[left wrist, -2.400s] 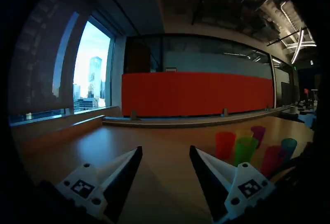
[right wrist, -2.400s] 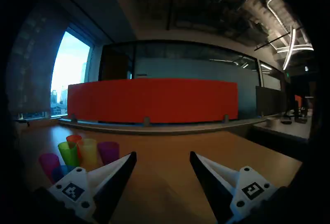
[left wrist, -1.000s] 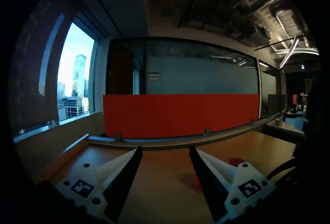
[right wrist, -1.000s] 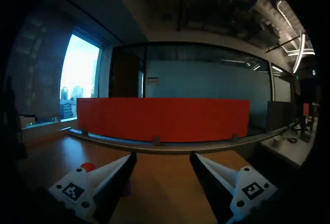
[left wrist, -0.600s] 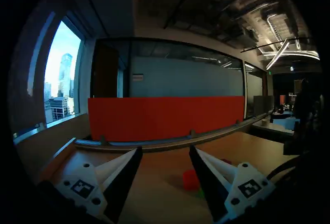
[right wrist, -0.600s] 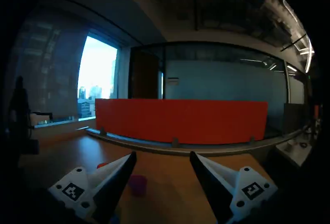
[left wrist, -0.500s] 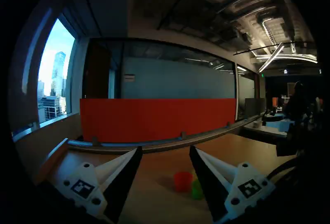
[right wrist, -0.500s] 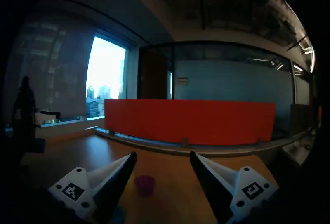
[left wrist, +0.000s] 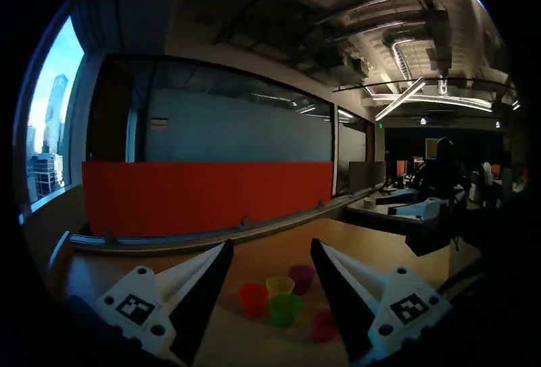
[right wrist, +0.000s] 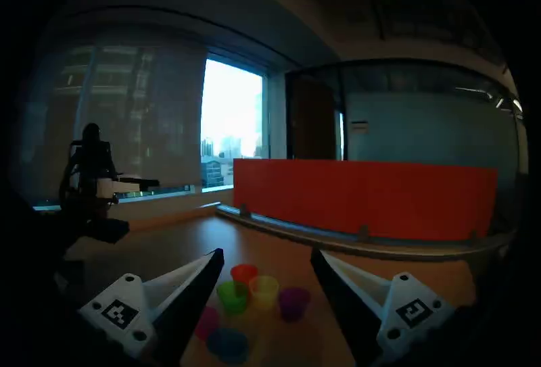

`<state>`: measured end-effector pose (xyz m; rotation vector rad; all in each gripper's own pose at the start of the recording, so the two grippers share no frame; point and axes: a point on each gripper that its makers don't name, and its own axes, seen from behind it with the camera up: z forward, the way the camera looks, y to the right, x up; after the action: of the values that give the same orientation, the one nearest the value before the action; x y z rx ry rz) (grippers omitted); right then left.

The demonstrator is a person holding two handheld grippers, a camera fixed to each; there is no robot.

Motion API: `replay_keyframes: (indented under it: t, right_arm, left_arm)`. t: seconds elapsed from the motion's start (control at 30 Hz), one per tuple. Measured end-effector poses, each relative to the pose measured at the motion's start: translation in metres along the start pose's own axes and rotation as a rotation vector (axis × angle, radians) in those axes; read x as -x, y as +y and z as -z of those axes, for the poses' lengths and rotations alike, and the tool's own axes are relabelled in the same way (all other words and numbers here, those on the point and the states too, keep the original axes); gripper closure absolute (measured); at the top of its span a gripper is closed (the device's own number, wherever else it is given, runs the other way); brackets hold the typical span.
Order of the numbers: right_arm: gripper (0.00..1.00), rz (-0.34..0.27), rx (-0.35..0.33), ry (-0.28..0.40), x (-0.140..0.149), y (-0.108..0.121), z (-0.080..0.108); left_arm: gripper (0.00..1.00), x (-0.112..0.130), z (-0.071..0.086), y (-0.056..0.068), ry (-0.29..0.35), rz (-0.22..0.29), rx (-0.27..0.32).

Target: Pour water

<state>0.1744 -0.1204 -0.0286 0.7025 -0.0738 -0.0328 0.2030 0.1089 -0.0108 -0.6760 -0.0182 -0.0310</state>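
Observation:
Several coloured plastic cups stand bunched on the wooden table (left wrist: 365, 238). In the left gripper view, a red cup (left wrist: 253, 298), a yellow cup (left wrist: 279, 284), a purple cup (left wrist: 301, 276) and a green cup (left wrist: 285, 309) sit just beyond my left gripper (left wrist: 270, 245), which is open and empty. The right gripper view has the red cup (right wrist: 243, 273), green cup (right wrist: 232, 295), yellow cup (right wrist: 263, 290), purple cup (right wrist: 293, 302) and a blue cup (right wrist: 228, 343) between the fingers of my right gripper (right wrist: 267, 252), also open and empty. Whether any cup holds water is too dim to tell.
An orange partition (left wrist: 203, 194) runs along the table's far edge, also seen as the orange partition (right wrist: 365, 198). A bright window (right wrist: 230, 140) lies beyond. A dark shape holding a white device (right wrist: 101, 188) sits at the table's left. Office desks (left wrist: 406, 201) stand further right.
The left gripper view has swung right and the right gripper view left. The cup cluster has come from the edges to the centre between each gripper's fingers. Both grippers stay open.

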Motion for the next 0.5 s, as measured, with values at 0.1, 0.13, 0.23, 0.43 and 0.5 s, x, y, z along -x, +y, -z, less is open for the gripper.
replay_keyframes:
  t: [0.1,0.13,0.23,0.43,0.5]
  right_arm:
    - [0.00,0.012,-0.014,-0.025,0.004,-0.003,0.000]
    - [0.00,0.015,-0.023,-0.034,0.006,-0.005,0.000]
    - [0.00,0.025,-0.050,-0.066,0.012,-0.009,0.001]
    - [0.00,0.039,-0.099,-0.132,0.023,-0.014,0.006]
    - [0.00,0.043,-0.114,-0.158,0.028,-0.015,0.009]
  left_arm:
    - [0.16,0.006,-0.003,0.002,-0.025,-0.004,0.017]
    - [0.16,0.008,-0.003,0.003,-0.033,-0.004,0.023]
    - [0.16,0.013,-0.006,0.005,-0.059,-0.004,0.044]
    - [0.16,0.027,-0.009,0.008,-0.131,-0.016,0.089]
    - [0.16,0.033,-0.009,0.010,-0.155,-0.022,0.106]
